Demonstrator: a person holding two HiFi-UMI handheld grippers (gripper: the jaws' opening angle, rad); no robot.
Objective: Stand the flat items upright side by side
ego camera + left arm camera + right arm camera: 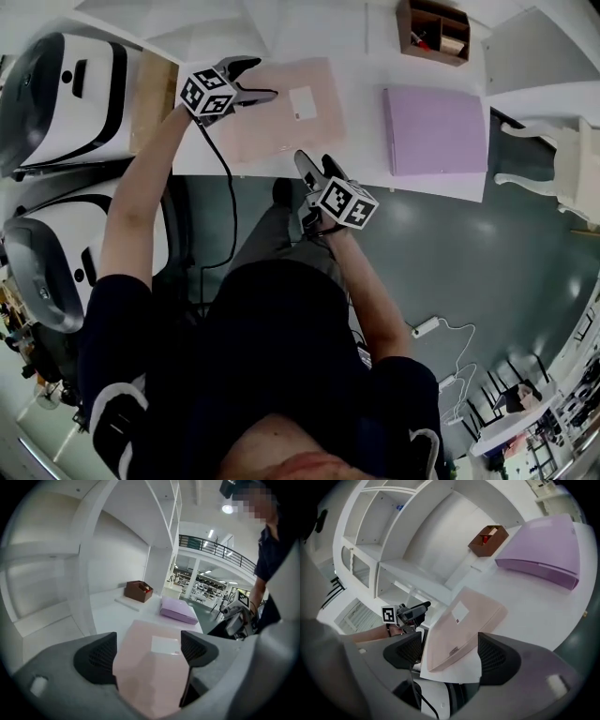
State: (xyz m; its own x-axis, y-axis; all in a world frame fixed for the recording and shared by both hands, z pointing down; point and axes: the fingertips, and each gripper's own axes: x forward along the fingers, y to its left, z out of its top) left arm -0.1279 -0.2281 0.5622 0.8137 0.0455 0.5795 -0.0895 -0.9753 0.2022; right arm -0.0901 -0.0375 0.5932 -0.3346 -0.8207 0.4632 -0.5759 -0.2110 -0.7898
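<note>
Bare table (366,103) strip open between pink folder (281,108), purple folder (433,129); brown box (433,30) stands behind, well apart.

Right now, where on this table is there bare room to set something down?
Bare table runs between the pink folder and the purple folder, and behind the pink folder, left of the brown box. Crowded: the pink folder's left and near edges, by the left gripper and right gripper.

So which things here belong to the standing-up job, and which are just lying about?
Job in hand: pink folder, purple folder, left gripper, right gripper.

Lying about: brown box, white machines, chair.
</note>
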